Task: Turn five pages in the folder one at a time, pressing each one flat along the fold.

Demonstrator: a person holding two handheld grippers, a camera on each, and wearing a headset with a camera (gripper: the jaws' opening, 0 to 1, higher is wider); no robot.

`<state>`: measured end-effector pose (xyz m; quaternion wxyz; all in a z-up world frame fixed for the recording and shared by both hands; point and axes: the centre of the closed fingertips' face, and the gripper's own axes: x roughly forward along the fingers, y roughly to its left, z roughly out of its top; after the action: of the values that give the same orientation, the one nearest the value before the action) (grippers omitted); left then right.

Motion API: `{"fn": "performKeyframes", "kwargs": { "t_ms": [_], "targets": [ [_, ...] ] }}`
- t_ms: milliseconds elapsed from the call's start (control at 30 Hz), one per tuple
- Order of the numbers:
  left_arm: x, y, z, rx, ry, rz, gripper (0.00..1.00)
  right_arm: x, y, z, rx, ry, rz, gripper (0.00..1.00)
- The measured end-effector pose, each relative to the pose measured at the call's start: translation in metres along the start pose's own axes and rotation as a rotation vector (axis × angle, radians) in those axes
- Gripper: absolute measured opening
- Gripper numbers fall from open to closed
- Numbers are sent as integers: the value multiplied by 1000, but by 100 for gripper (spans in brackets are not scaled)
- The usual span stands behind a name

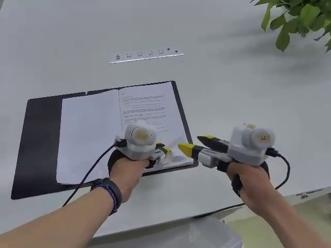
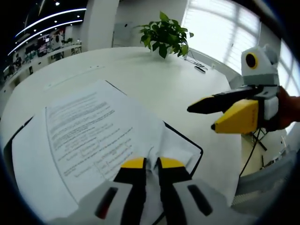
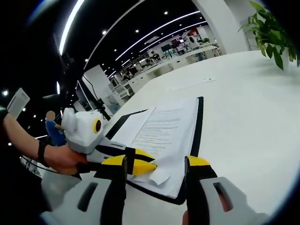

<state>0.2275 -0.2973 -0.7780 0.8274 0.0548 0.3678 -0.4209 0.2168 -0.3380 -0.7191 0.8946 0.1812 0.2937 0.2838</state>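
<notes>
Black covers frame the folder (image 1: pixel 36 150), which lies open on the white counter (image 1: pixel 232 77). My left tool (image 2: pixel 153 164) sits at the folder's near right corner, jaws drawn narrow on the corner of the printed page (image 1: pixel 147 111). That corner is lifted and creased off the stack beneath, while the rest of the sheet lies flat on the folder's right half. My right tool (image 1: pixel 196 144) hovers just off the folder's right edge, jaws spread wide and holding nothing. Its tips aim in toward the pinched corner but are apart from the paper.

On the folder's left half a blank sheet (image 1: pixel 88 134) lies flat beside the fold, and I read it as the back of a turned page. I cannot count how many of the five are over; the stack under it is too thin to judge. My reading is that this is the start of one turn: the page is gripped but not yet swung across the fold, and its pressing along the fold is not yet done. A power strip (image 1: pixel 146 54) lies beyond the folder's far edge, and a leafy plant (image 1: pixel 300 18) stands well beyond its far right corner.
</notes>
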Motion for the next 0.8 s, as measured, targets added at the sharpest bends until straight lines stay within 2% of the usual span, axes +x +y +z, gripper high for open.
{"fn": "performKeyframes", "kwargs": {
  "t_ms": [200,433,633,800],
  "targets": [
    [-1,0,0,0,1,-5,8,24,-4,-1,36,23,17,45],
    [-1,-2,-1,21,3,-15,10,41,-12,-6,114,32,32,45],
    [-3,-6,-2,42,3,-26,13,42,-13,-6,149,28,43,41],
    [-6,-9,-2,51,4,-32,17,37,-14,-6,172,11,42,34]
  ]
}}
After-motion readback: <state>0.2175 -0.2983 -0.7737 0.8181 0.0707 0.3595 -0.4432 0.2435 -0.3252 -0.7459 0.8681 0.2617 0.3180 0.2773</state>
